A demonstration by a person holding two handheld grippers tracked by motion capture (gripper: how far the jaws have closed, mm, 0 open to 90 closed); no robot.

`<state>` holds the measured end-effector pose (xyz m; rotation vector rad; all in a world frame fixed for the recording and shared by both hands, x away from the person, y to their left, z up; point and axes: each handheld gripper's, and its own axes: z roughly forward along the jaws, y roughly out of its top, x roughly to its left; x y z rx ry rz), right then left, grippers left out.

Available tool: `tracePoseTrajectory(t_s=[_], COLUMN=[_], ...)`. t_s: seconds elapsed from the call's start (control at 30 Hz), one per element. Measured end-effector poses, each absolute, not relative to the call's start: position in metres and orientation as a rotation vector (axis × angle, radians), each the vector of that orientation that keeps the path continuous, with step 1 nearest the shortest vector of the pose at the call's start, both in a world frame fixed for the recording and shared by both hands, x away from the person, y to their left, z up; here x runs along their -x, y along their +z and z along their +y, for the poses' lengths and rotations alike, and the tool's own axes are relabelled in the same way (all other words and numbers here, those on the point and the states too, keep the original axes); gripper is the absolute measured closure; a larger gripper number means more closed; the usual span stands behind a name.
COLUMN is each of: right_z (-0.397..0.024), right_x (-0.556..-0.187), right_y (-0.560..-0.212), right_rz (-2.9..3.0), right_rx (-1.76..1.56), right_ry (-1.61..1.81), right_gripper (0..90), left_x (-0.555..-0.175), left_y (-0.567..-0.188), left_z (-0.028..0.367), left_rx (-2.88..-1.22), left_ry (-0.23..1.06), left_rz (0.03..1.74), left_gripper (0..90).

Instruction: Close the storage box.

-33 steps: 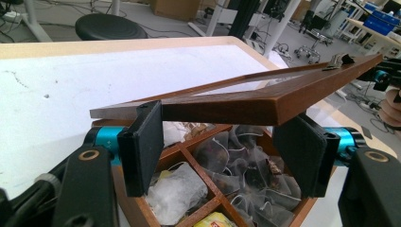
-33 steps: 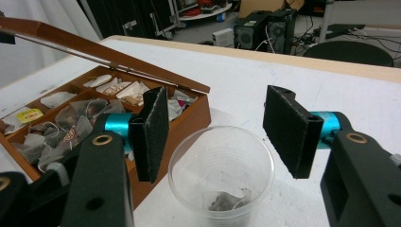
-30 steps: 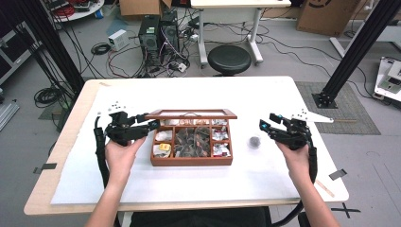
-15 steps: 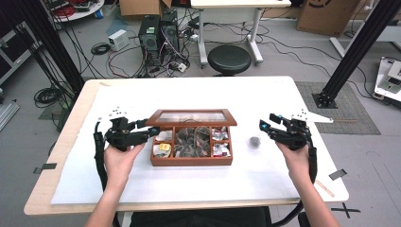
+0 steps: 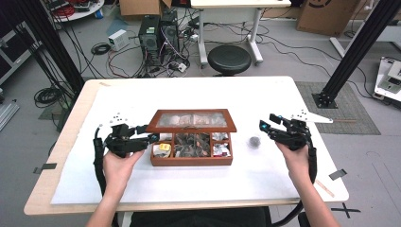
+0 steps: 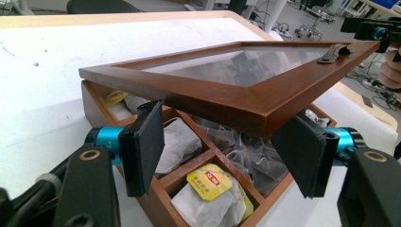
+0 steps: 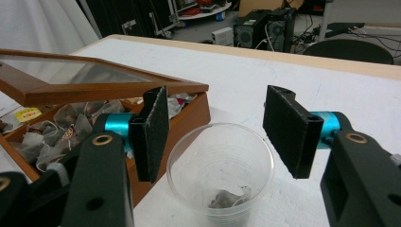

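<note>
On the white table (image 5: 265, 99): one wooden tea box (image 5: 191, 160), one plastic cup (image 5: 255, 141), two hand-held grippers (image 5: 150, 138) (image 5: 263, 126) gaping apart.

wooden tea box (image 5: 191, 160), glass lid (image 5: 191, 121) half-raised

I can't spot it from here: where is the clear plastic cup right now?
In the high view the clear plastic cup stands on the white table, just right of the wooden tea box, in front of the right gripper.
</note>
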<state>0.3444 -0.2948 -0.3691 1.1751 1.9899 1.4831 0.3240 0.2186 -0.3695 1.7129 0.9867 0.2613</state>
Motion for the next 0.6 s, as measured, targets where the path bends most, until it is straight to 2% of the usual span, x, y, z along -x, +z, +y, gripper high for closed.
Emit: tracePoseTrajectory(t_s=[0.6], right_z=[-0.296], right_x=[-0.344], right_y=[-0.37], right_rz=[1.986], right_rx=[-1.183], right_ry=[1.481], right_gripper=[42.5], left_x=[-0.31], left_y=[-0.385], left_z=[0.217], left_rx=[-1.753], left_ry=[0.276], left_rz=[0.984], left_gripper=[35.2])
